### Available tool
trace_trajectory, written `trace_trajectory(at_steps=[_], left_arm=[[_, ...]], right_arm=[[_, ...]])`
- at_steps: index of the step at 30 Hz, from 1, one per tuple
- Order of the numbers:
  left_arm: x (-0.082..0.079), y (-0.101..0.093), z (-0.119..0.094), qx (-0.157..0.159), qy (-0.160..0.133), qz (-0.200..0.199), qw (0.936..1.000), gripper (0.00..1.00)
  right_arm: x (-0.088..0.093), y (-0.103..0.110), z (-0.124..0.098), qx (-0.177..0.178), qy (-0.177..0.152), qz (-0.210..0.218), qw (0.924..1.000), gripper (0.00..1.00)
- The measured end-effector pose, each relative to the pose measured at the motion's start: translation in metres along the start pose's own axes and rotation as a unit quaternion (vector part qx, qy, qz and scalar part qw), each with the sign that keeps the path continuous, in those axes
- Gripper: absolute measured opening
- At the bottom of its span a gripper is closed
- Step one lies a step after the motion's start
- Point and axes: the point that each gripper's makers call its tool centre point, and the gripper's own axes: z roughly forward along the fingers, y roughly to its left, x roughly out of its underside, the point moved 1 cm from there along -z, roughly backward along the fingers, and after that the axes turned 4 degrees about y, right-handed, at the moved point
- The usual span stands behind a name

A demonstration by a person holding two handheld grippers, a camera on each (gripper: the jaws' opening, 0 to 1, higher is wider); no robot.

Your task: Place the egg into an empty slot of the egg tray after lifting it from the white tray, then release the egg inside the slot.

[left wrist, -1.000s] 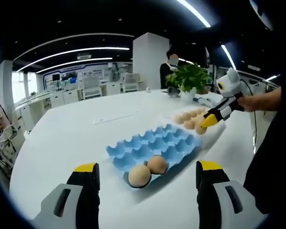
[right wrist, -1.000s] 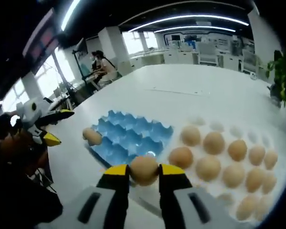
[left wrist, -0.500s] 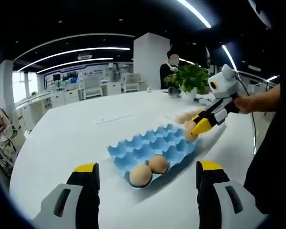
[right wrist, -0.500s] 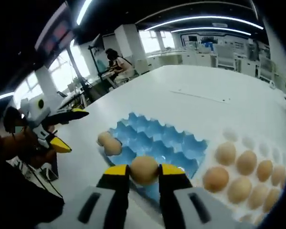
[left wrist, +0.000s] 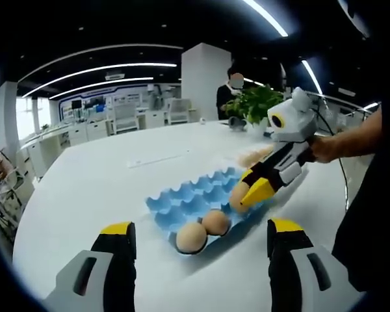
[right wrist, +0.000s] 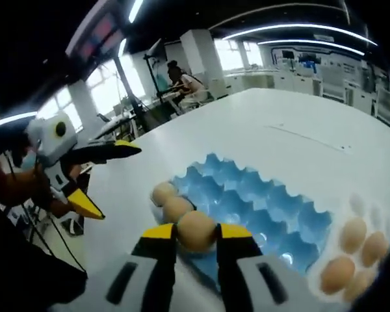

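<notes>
A blue egg tray [left wrist: 205,198] lies on the white table with two brown eggs [left wrist: 202,231] in its near slots. My right gripper [left wrist: 246,195] hangs over the tray's right side, shut on a brown egg [left wrist: 237,195]. In the right gripper view that egg [right wrist: 196,231] sits between the yellow fingertips of my right gripper [right wrist: 196,233], just above the blue tray [right wrist: 260,208], near the two eggs [right wrist: 170,201] in it. My left gripper [left wrist: 198,234] stands open in front of the tray, holding nothing; it also shows as the left gripper [right wrist: 104,179] at the left.
Brown eggs [right wrist: 351,250] lie on a white tray [right wrist: 360,206] to the right of the blue one; the same eggs [left wrist: 253,155] show behind my right gripper. A potted plant [left wrist: 257,107] stands at the table's far edge. People sit and stand beyond the table.
My right gripper has carried the egg from beside the white tray's eggs to above the blue tray's slots. The left gripper has stayed in place, open.
</notes>
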Motion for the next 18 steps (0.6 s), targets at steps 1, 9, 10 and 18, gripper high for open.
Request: trace_trajectory(at_steps=[1, 9, 10, 18], left_arm=[[0.000, 0.000, 0.000, 0.000, -0.001, -0.001, 1.0000, 0.84], [0.002, 0.001, -0.002, -0.002, 0.000, -0.004, 1.0000, 0.84], [0.002, 0.001, -0.002, -0.001, -0.001, -0.005, 1.0000, 0.84], [0.001, 0.000, -0.001, 0.002, -0.001, -0.007, 1.0000, 0.84]], right_arm=[[0.000, 0.001, 0.002, -0.002, 0.001, -0.005, 1.0000, 0.23], [0.007, 0.002, 0.011, -0.003, 0.004, -0.032, 0.9995, 0.23], [0.006, 0.002, 0.011, -0.003, 0.002, -0.036, 0.9994, 0.23], [0.011, 0.004, 0.014, 0.014, 0.012, -0.145, 0.9893, 0.23]])
